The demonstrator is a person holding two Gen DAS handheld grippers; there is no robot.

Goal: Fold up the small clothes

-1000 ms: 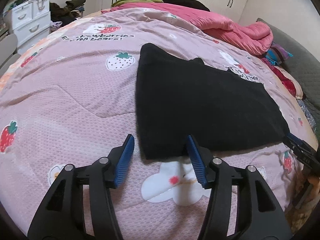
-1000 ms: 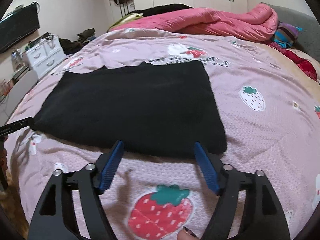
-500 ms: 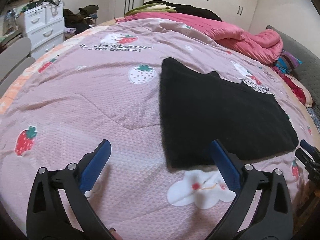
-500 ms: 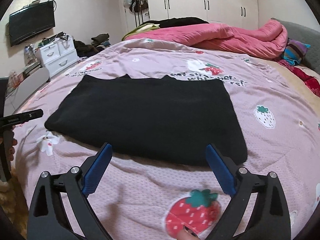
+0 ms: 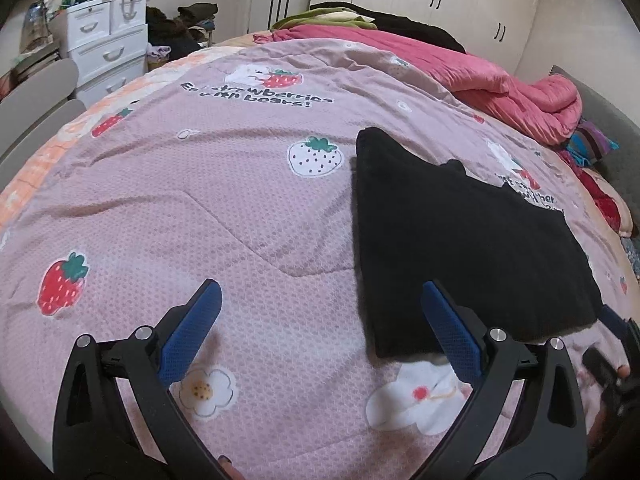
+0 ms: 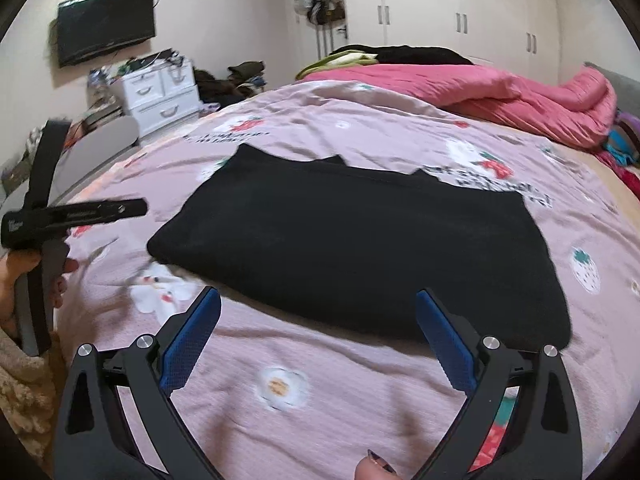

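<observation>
While both tools hang above the bed, the black garment [image 6: 360, 248] lies flat in a folded rectangle on the pink strawberry-print quilt [image 5: 180, 208], its near edge just beyond the right gripper [image 6: 318, 332]. That gripper's blue-padded jaws stand wide apart with nothing between them, over the bare quilt at the garment's near edge. Over in the other view, the left gripper [image 5: 320, 320] is spread just as wide and empty too, its right pad overlapping the garment's near left corner in the frame; whether it touches the cloth, I cannot tell. The garment [image 5: 460, 248] sits to the right of that view, with a white strawberry print just beside its far left corner. Look at the room: a rumpled pink duvet [image 6: 500, 92] is heaped at the far side of the bed, white wardrobe doors [image 6: 460, 8] run along the far wall, a white drawer unit [image 6: 160, 92] stands at the far left, and a dark television [image 6: 106, 24] hangs on the wall above it.
</observation>
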